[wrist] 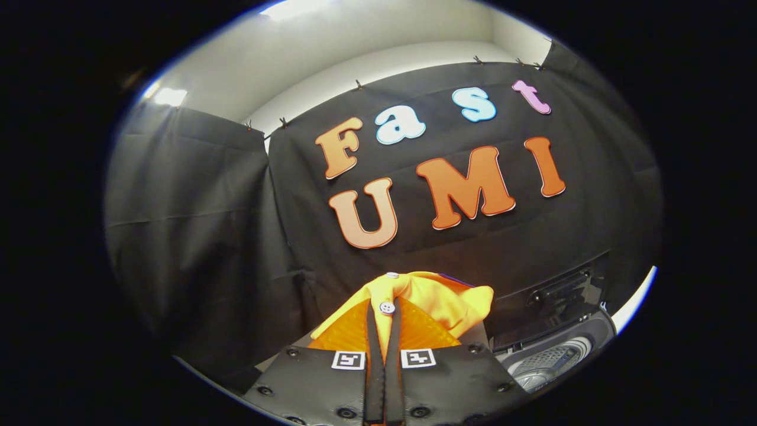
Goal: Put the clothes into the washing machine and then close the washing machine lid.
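A: Where does the drum sit against the tongs right now?

B: Off to the lower right of the frame. The gripper (383, 313) points up toward the booth's black wall, and the washing machine (550, 361) lies low and to the right of the fingers, its perforated drum (547, 362) showing through the open top. So I judge the coming move is a swing rightward and down, not a push straight ahead

A: And the fingers themselves?

B: Narrow, pressed nearly together with a fold of the orange garment (440, 302) pinched between them. A white button (387, 307) sits right at the tips. The cloth bunches up just beyond the fingers and spills toward the right, which is the machine's side

A: Does it have a long axis worth minding?

B: Hard to say. It's a crumpled heap from here, and whatever hangs below the fingers is hidden by the gripper body, so I cannot tell how much trails down

A: The lid?

B: A dark panel with a handle-like bar (559, 290) stands above the drum in the right middle; I take it for the raised lid, though black on black makes its edges hard to trace. The drum's near rim is cut off too
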